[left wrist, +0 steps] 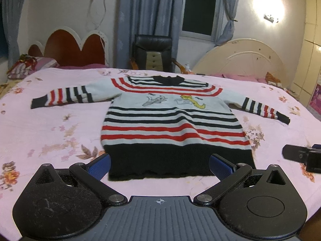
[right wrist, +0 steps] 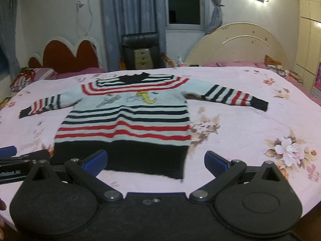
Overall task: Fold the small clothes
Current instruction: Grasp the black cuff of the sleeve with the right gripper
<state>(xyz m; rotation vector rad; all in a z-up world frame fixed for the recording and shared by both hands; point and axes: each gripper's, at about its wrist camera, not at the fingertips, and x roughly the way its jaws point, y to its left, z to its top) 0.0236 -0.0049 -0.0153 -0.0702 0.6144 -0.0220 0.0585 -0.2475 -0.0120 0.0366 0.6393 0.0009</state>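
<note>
Spread flat and face-up on the floral bedsheet (left wrist: 50, 132), sleeves out: a small striped sweater (left wrist: 172, 118), likely soft, light and limp, best pinched at hem corners or cuffs, with left gripper (left wrist: 159, 163) and right gripper (right wrist: 156, 160) both wide, empty.

1. On the left gripper (right wrist: 12, 156), seen at the left edge of your right wrist view just left of the sweater's (right wrist: 128, 120) black hem, you can read white lettering on the black body: it looks like "Robot.AI", with the start cut off by the frame edge.
2. On the grey ribbed plate of the same gripper in your left wrist view, below the sweater's hem, you see a small white crosshair sign, a circle crossed by two lines; no letters go with it.
3. The cartoon print on the sweater's chest carries no writing that you can read.
</note>
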